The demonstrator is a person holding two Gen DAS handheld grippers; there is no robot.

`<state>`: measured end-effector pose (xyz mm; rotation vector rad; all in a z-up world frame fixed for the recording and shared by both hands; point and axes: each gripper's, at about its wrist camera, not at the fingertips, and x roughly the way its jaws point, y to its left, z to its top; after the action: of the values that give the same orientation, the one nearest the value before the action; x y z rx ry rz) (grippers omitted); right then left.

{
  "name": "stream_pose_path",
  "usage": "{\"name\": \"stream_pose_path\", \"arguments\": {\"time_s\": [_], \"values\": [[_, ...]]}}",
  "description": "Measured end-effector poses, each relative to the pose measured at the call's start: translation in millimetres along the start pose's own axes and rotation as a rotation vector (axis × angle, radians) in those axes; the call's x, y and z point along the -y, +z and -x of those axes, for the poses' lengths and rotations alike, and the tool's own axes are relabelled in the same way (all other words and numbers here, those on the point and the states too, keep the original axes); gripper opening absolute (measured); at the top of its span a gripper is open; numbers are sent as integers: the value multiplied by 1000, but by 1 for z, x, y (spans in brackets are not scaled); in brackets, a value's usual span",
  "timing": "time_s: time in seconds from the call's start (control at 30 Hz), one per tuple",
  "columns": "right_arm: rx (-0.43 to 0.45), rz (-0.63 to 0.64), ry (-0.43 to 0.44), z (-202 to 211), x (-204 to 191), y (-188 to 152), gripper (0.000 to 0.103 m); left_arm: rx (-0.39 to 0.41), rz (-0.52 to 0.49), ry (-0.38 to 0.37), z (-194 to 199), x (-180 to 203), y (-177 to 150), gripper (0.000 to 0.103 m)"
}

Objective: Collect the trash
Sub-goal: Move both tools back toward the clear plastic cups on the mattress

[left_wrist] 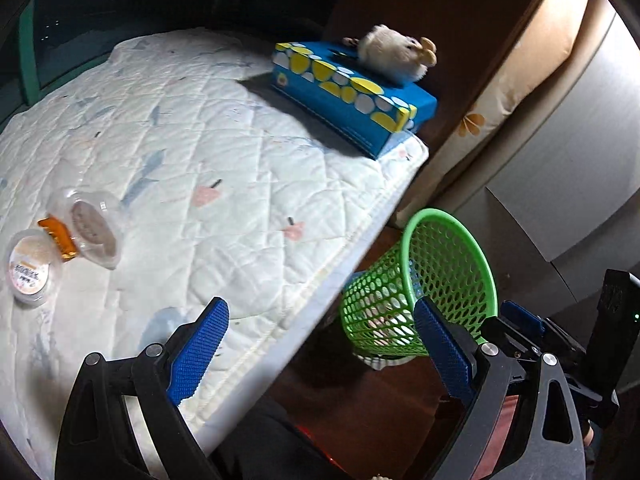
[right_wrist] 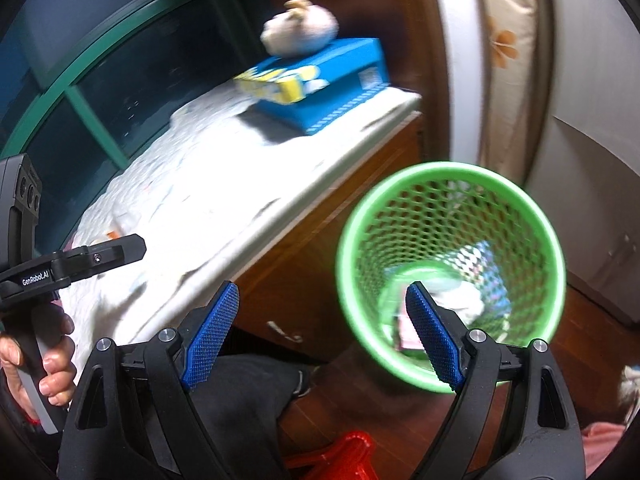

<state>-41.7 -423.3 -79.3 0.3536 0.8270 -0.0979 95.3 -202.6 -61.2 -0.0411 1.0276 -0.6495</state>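
Two clear plastic cups, one [left_wrist: 94,229] on its side and one lidded [left_wrist: 30,270], lie with an orange wrapper [left_wrist: 58,238] on the white quilted mattress [left_wrist: 208,168] at the left of the left wrist view. A green mesh bin [left_wrist: 420,292] stands on the floor beside the mattress and holds wrappers [right_wrist: 452,292]; it also shows in the right wrist view [right_wrist: 450,276]. My left gripper [left_wrist: 320,344] is open and empty over the mattress edge. My right gripper [right_wrist: 322,322] is open and empty just above the bin's near rim.
A blue tissue box [left_wrist: 352,92] with a plush toy [left_wrist: 396,54] on it sits at the mattress's far corner. A floral cushion [left_wrist: 504,92] and a grey cabinet [left_wrist: 568,184] stand to the right. Wooden floor [right_wrist: 380,412] and a red object [right_wrist: 340,456] lie below.
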Motion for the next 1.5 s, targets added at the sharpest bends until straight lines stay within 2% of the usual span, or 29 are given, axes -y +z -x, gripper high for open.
{"name": "stream_pose_path", "arguments": {"time_s": [0.4, 0.73, 0.9, 1.1, 1.2, 1.37, 1.5], "values": [[-36, 139, 105, -31, -78, 16, 85, 120, 194, 184, 55, -112, -16, 90], [-73, 215, 161, -53, -124, 19, 85, 112, 291, 300, 59, -186, -23, 90], [-89, 229, 169, -61, -134, 19, 85, 93, 297, 314, 46, -202, -17, 90], [-108, 237, 174, -69, -142, 19, 85, 108, 238, 347, 36, -209, -2, 90], [-112, 247, 175, -72, -147, 19, 85, 115, 215, 337, 34, -215, 3, 89], [-125, 259, 184, -80, -157, 21, 85, 99, 183, 313, 29, -222, 7, 76], [-123, 284, 193, -84, -169, 25, 85, 95, 186, 294, 25, -228, 7, 70]]}}
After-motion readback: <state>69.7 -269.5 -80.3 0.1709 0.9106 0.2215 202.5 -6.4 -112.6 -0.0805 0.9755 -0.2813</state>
